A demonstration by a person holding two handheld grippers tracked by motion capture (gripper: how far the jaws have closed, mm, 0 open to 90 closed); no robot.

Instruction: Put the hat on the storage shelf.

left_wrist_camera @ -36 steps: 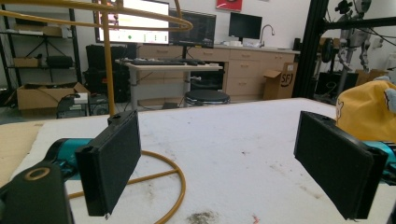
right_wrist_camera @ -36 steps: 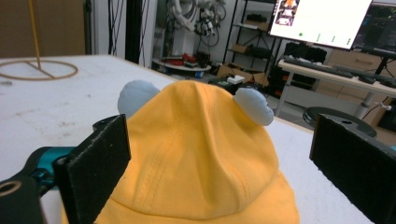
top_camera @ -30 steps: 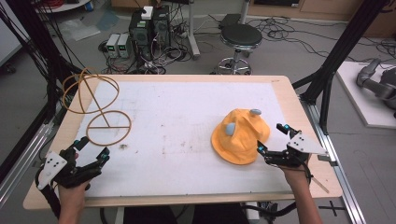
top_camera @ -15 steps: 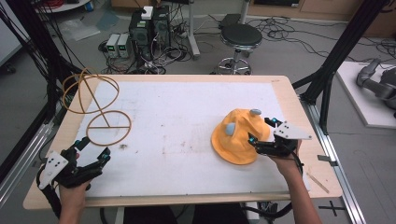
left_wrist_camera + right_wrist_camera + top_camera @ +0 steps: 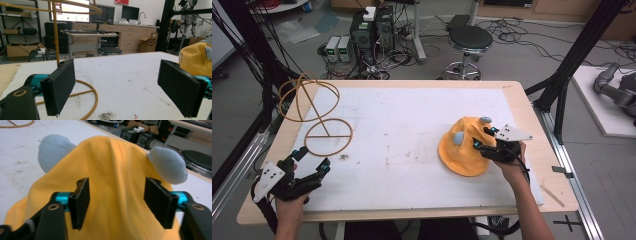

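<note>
The step in hand appears to be the approach to grasp the soft yellow fabric hat with two grey plush ears (image 5: 464, 152), which lies on the white tabletop (image 5: 412, 130) near its right edge, closer to the front than the back.

Right gripper (image 5: 482, 141): positioned at the right side of the hat, over its crown. In the right gripper view its jaws stand apart, straddling a raised fold of the yellow fabric (image 5: 117, 182) that runs between the two grey ears. Whether the pads already press the cloth cannot be told; the jaws are not yet clamped on it.

Next move, as judged: lower the right gripper slightly so the fold sits fully between the pads, then bring the jaws together on the fabric. The cloth is limp and may slip if only a thin layer is taken.

Left gripper (image 5: 311, 162): at the front left corner of the tabletop, jaws wide apart, holding nothing. Just beyond it stands the tan wire-hoop hat stand (image 5: 314, 117), its base ring resting near the left edge.
</note>
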